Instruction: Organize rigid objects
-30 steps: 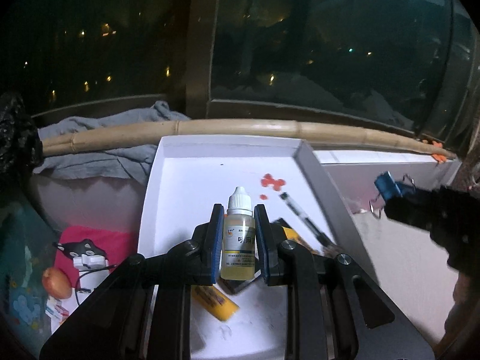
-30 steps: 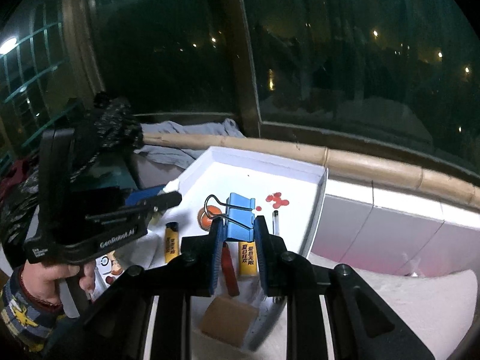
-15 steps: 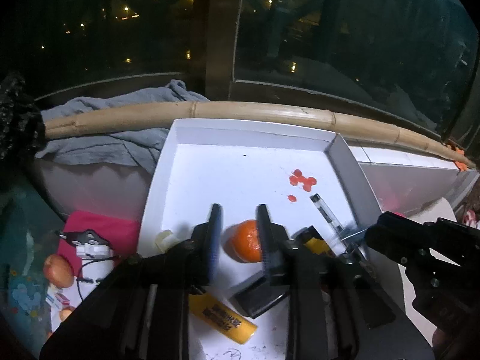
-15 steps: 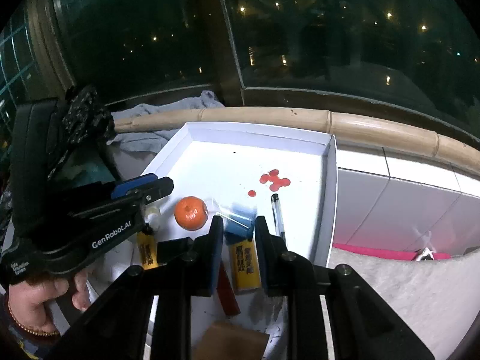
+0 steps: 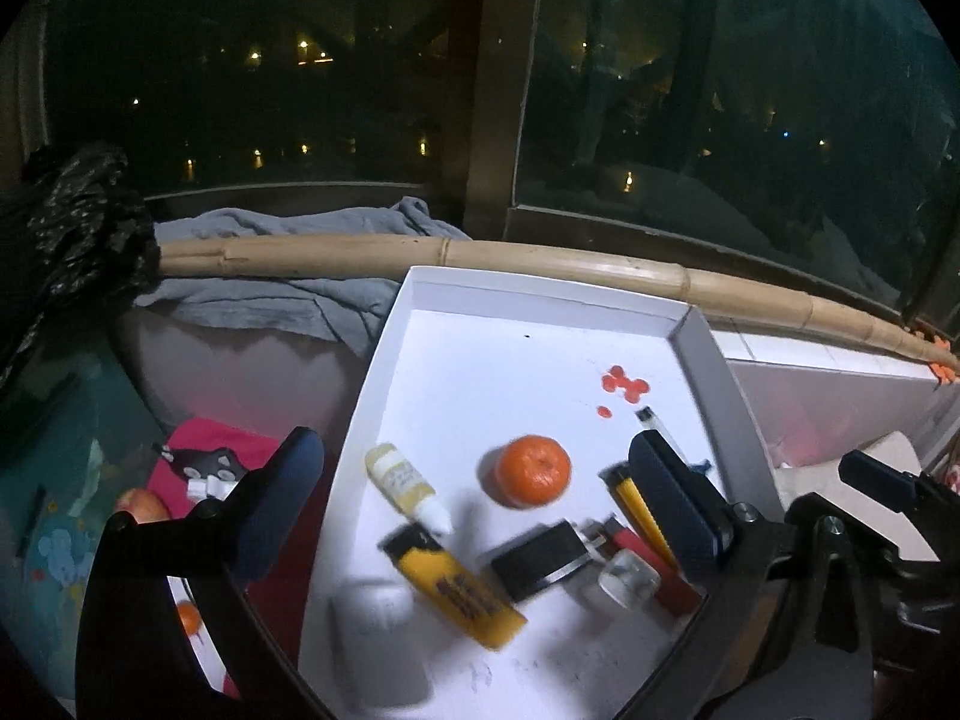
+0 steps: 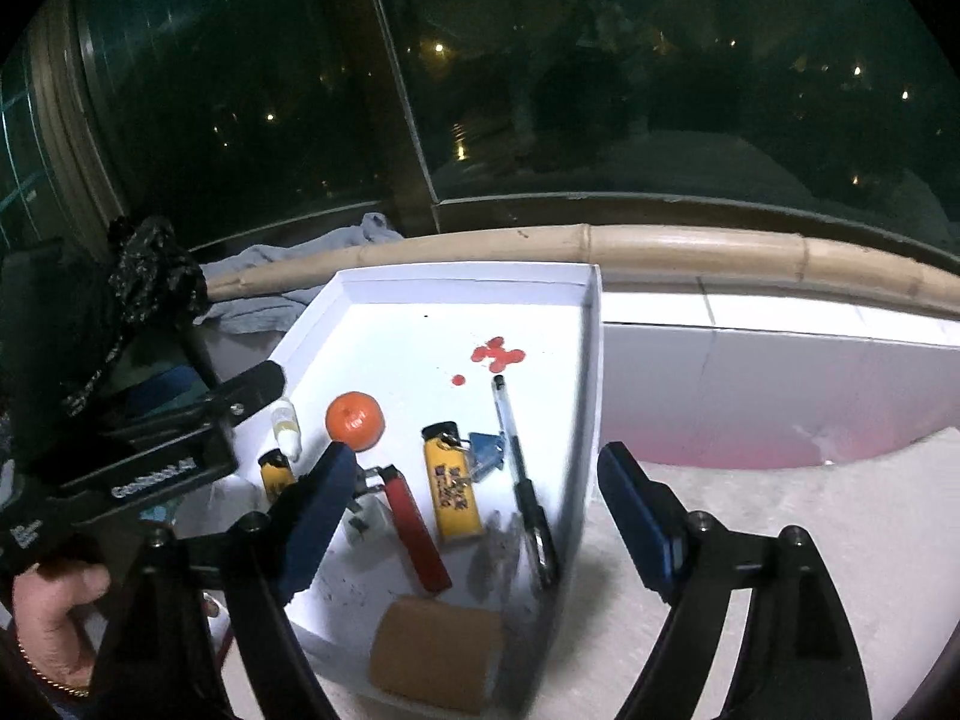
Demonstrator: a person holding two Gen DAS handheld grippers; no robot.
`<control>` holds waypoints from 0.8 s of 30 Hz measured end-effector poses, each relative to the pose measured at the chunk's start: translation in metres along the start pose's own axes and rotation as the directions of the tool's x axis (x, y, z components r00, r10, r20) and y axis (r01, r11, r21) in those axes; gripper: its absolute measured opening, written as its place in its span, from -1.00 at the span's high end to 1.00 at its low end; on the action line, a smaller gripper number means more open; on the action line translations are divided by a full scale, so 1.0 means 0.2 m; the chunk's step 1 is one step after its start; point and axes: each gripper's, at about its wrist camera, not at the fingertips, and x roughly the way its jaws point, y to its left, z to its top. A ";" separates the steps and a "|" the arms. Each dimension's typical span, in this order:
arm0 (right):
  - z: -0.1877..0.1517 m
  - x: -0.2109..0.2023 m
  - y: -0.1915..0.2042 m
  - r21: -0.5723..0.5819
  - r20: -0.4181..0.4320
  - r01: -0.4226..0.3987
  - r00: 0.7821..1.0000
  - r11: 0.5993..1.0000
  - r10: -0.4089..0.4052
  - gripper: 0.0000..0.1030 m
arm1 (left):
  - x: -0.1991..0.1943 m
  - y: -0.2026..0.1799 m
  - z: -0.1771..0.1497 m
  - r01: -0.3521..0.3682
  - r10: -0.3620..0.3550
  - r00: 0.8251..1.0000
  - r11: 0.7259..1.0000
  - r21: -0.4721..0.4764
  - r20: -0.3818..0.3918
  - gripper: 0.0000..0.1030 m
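Observation:
A white tray (image 5: pixel 420 291) holds several items. The small dropper bottle (image 5: pixel 405 486) lies on its side in it, left of an orange (image 5: pixel 533 471) and above a yellow lighter (image 5: pixel 456 591). My left gripper (image 5: pixel 474 444) hangs over the tray with its jaws opening wide and nothing pressed between them. The blue binder clip (image 6: pixel 486 450) lies in the tray between a second yellow lighter (image 6: pixel 453 489) and a black pen (image 6: pixel 522 474). My right gripper (image 6: pixel 477 459) is above it, jaws opening, pads clear of everything. A red lighter (image 6: pixel 417 531) lies beside them.
A bamboo pole (image 5: pixel 480 258) runs behind the tray under the dark window. Grey cloth (image 5: pixel 270 294) and a black bag (image 5: pixel 72 222) lie at the left. A cork block (image 6: pixel 435 660) sits at the tray's near end. A white ledge (image 6: pixel 750 372) is on the right.
The left gripper let go of the dropper bottle, which now lies in the tray. The right gripper released the blue binder clip into the tray. Both sets of jaws spread wide.

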 end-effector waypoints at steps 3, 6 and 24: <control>-0.02 -0.06 -0.01 -0.014 0.016 0.037 0.999 0.999 -0.036 -0.61 | -0.09 -0.05 -0.04 -0.043 0.043 0.999 0.999 0.017 0.004 -0.99; -0.04 -0.12 -0.04 -0.042 0.048 0.082 0.996 0.996 -0.080 -0.61 | -0.19 -0.10 -0.09 -0.076 0.076 0.997 0.997 0.024 0.017 -0.99; -0.22 -0.60 -0.30 -0.107 0.188 0.202 0.966 0.974 -0.180 -0.61 | -0.73 -0.59 -0.31 -0.030 0.024 0.987 0.999 0.036 0.156 -0.99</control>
